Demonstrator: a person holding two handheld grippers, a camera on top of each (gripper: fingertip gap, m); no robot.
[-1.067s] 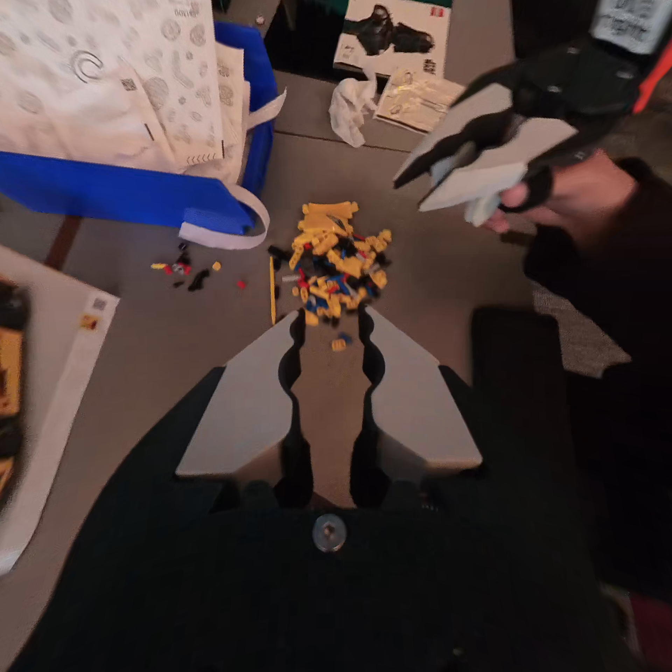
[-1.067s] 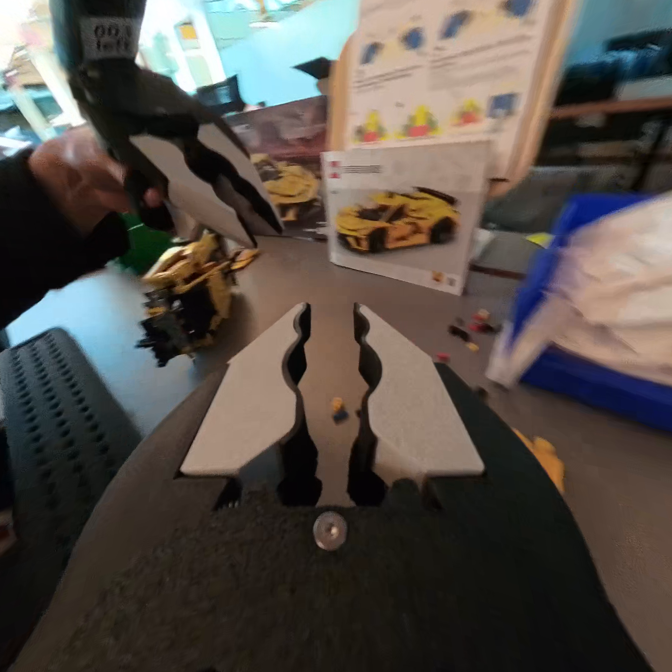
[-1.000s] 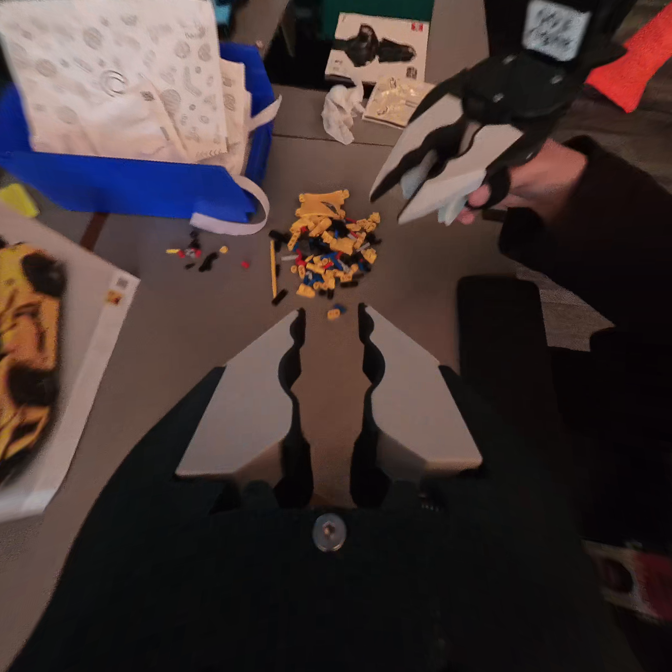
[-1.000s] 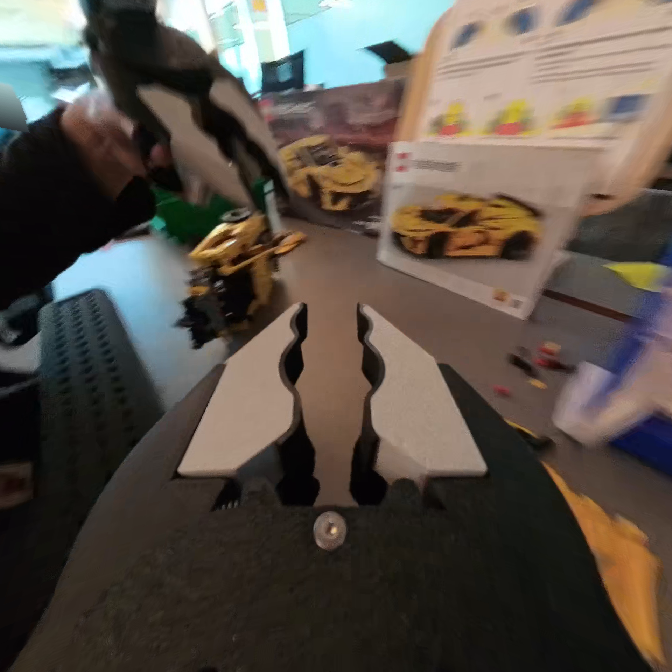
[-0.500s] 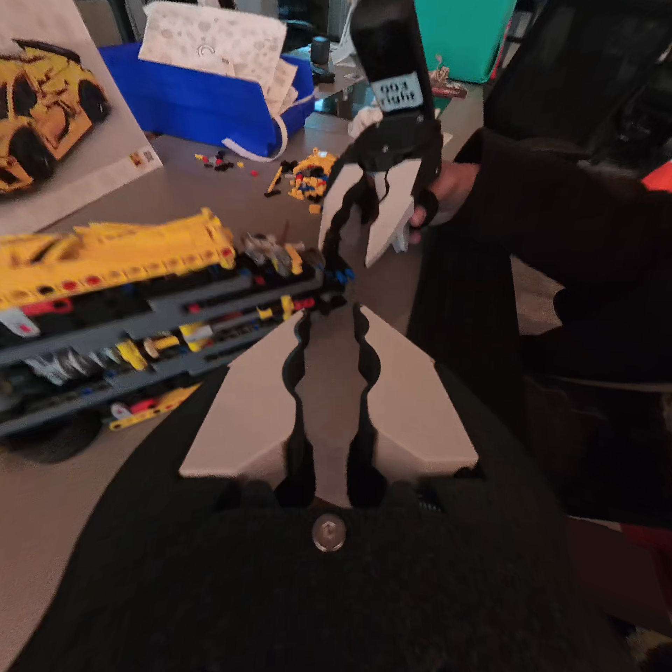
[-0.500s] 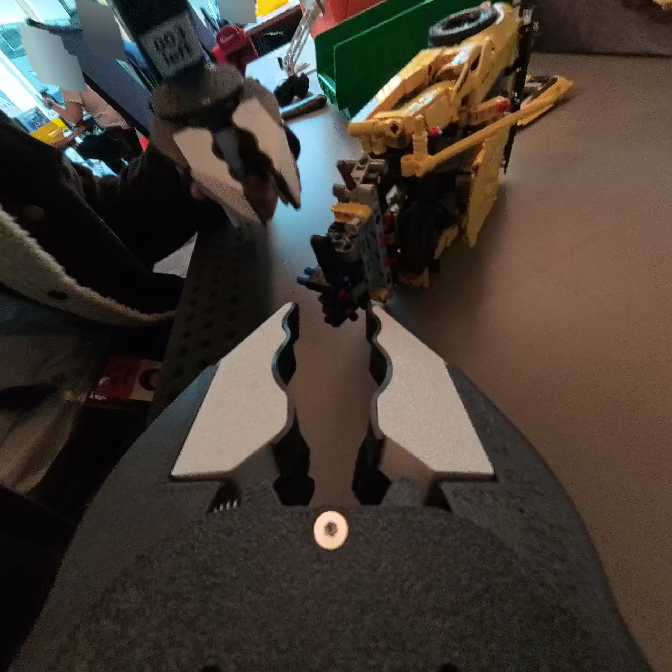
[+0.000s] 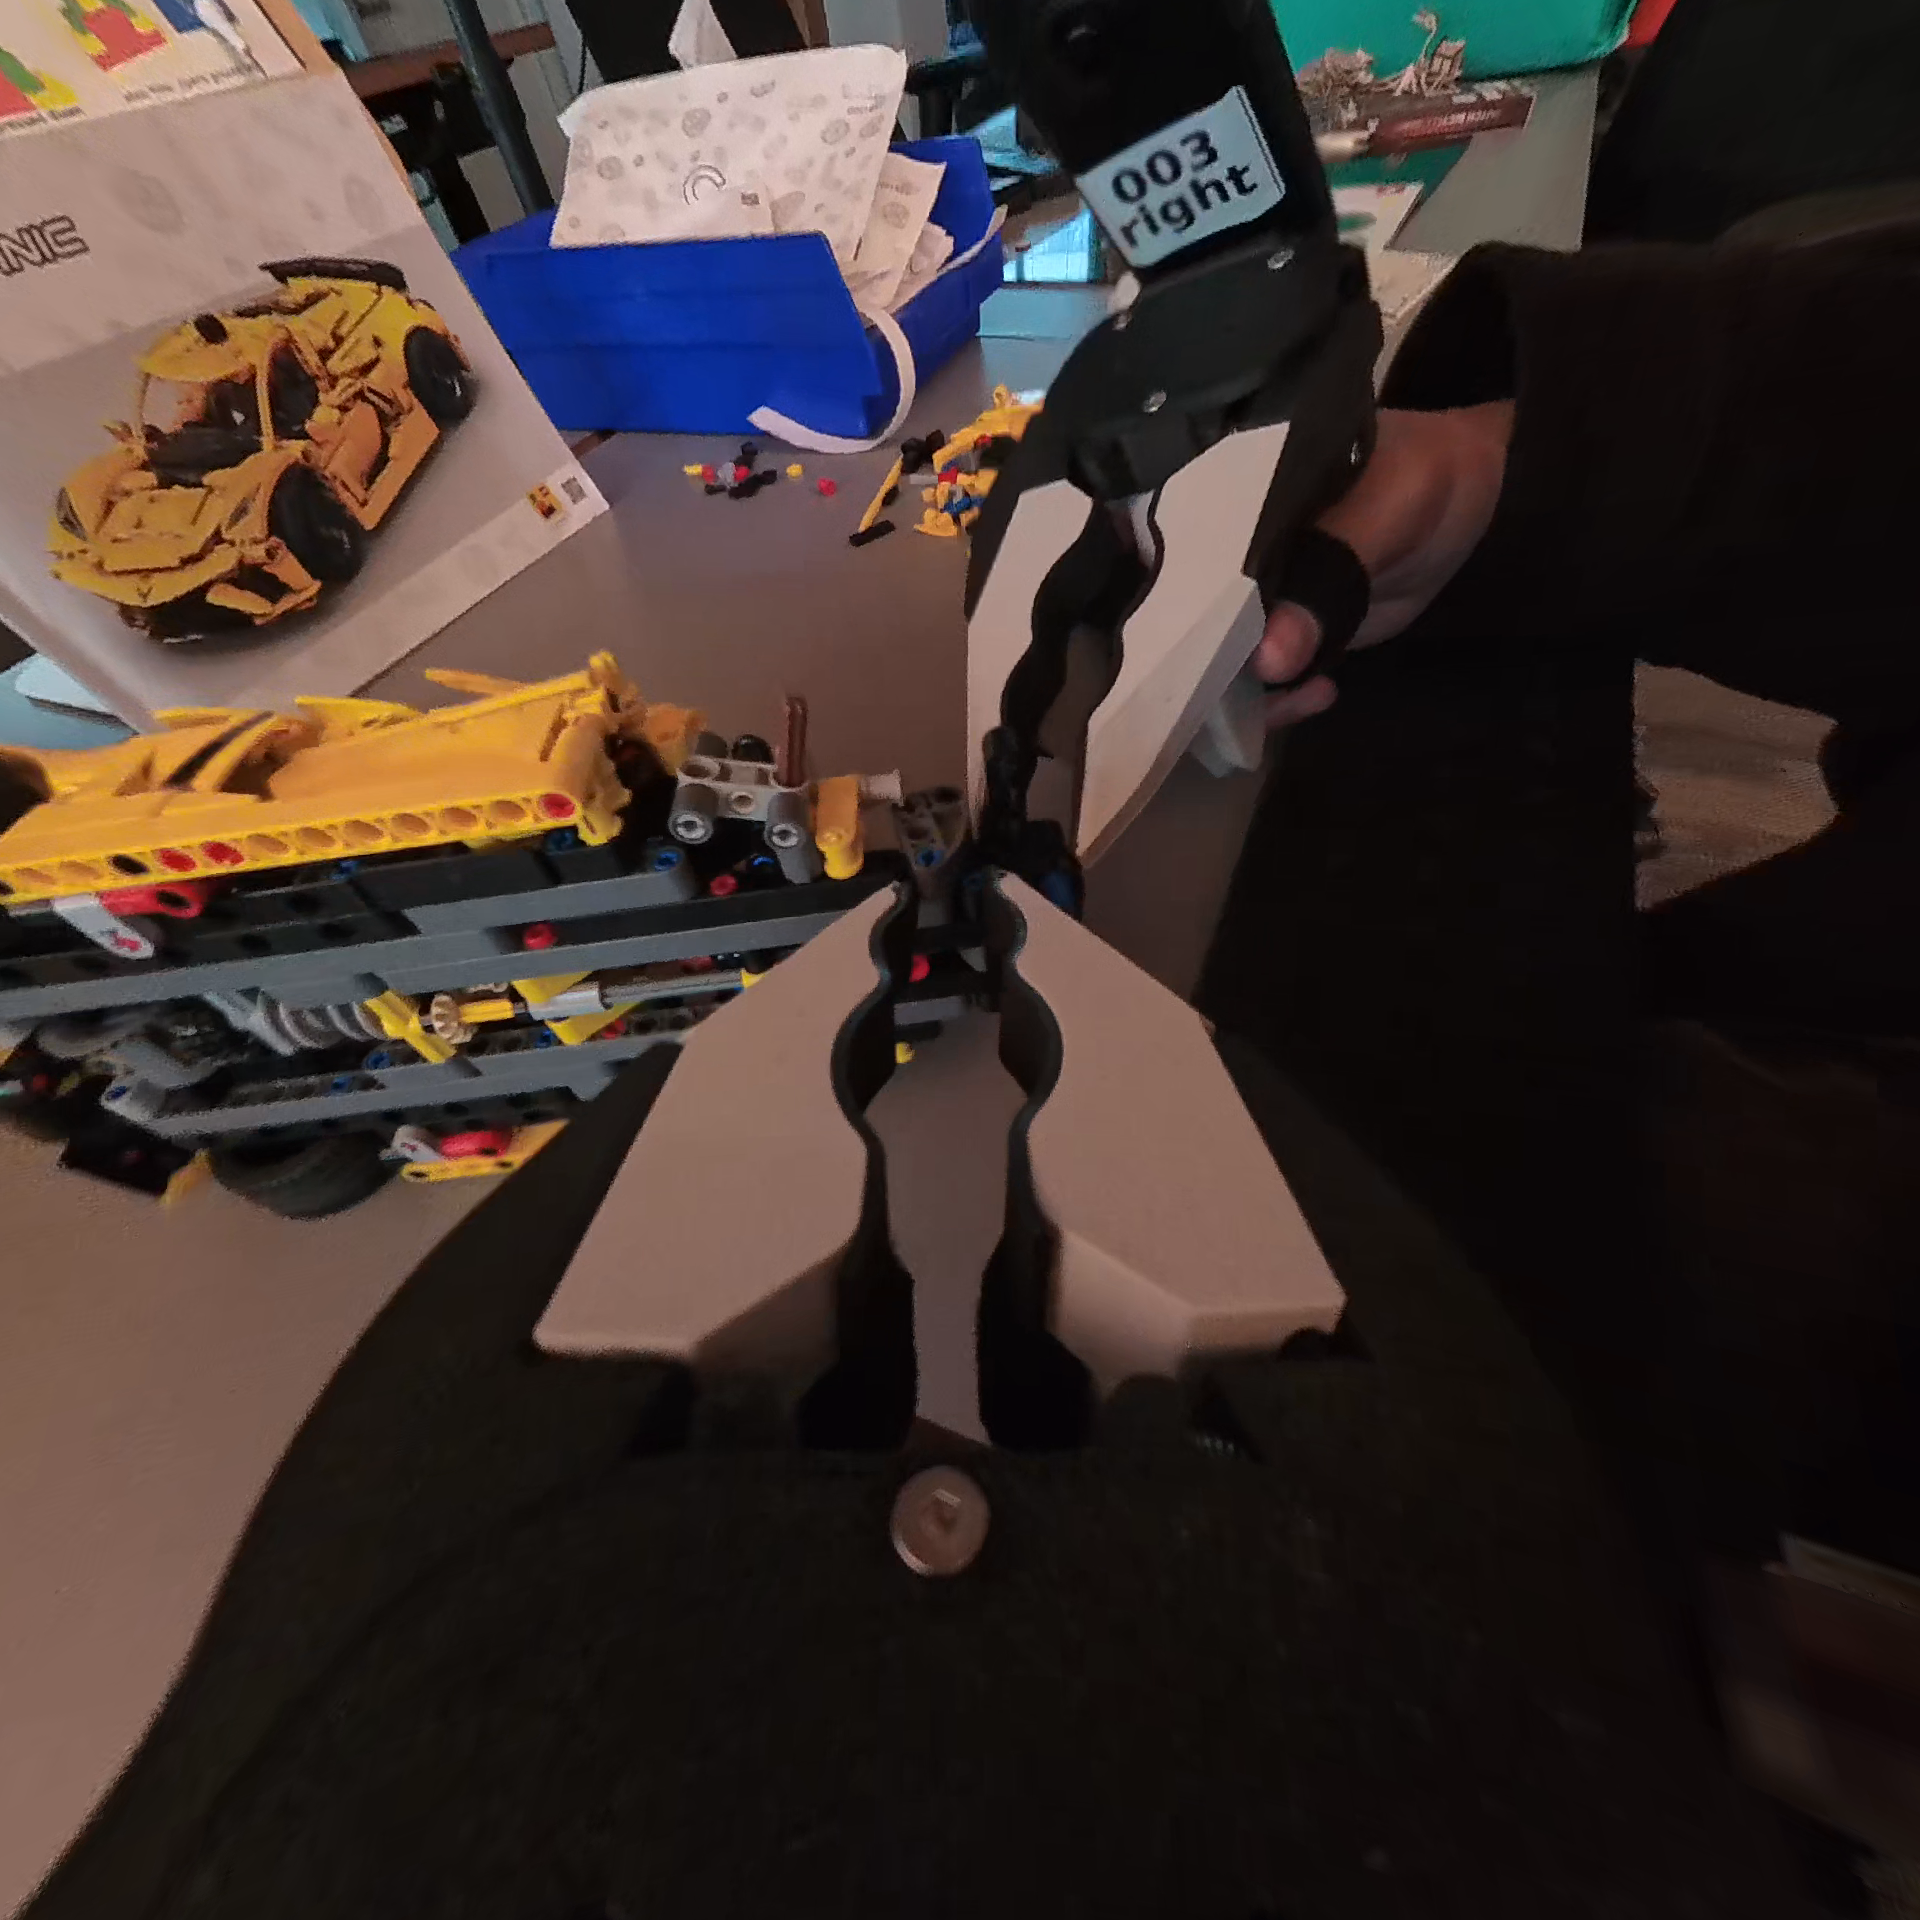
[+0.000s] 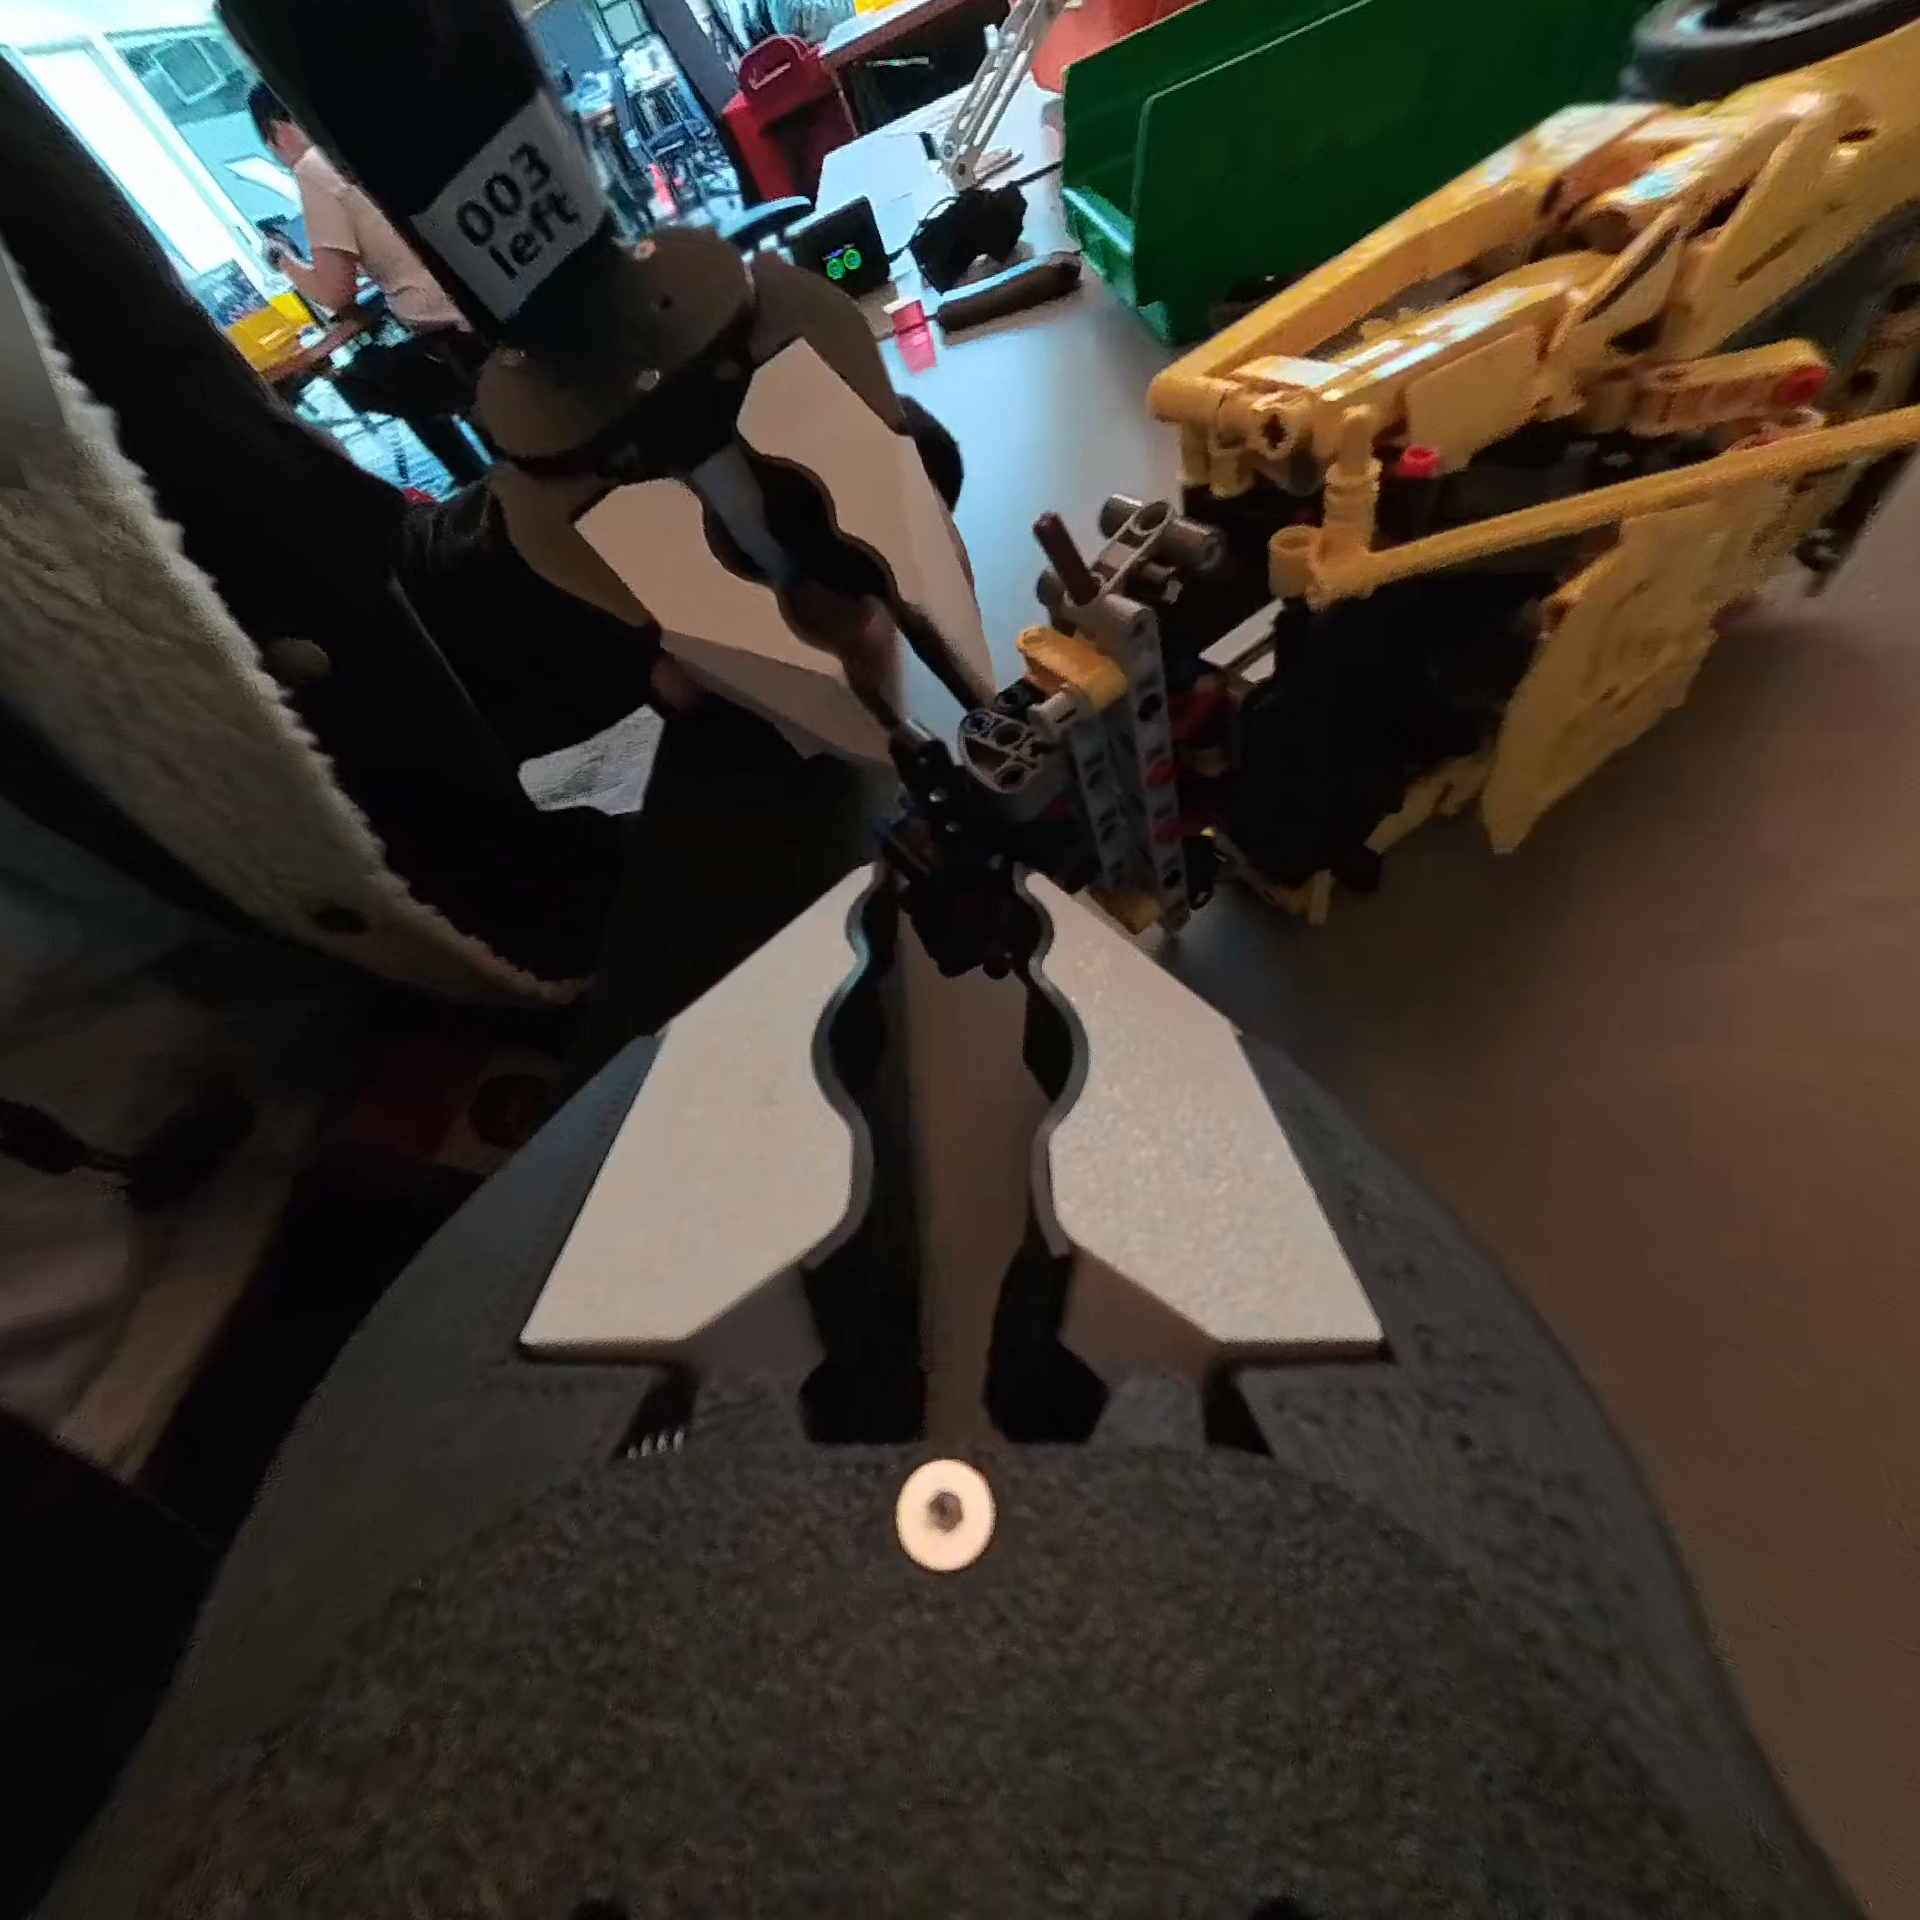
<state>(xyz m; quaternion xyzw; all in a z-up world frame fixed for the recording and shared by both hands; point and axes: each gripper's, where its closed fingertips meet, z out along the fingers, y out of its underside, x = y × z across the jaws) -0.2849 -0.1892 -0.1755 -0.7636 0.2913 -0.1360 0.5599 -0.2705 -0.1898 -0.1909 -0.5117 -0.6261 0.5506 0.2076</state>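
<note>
partly built yellow brick car (image 7: 312, 831)

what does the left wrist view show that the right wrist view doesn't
Only the left wrist view shows the blue bin of paper bags, the box picturing a yellow car, and loose bricks on the table. Only the right wrist view shows the green bin and a person in the background. Both show the yellow brick car and both tools, left and right, open at its end.
</note>
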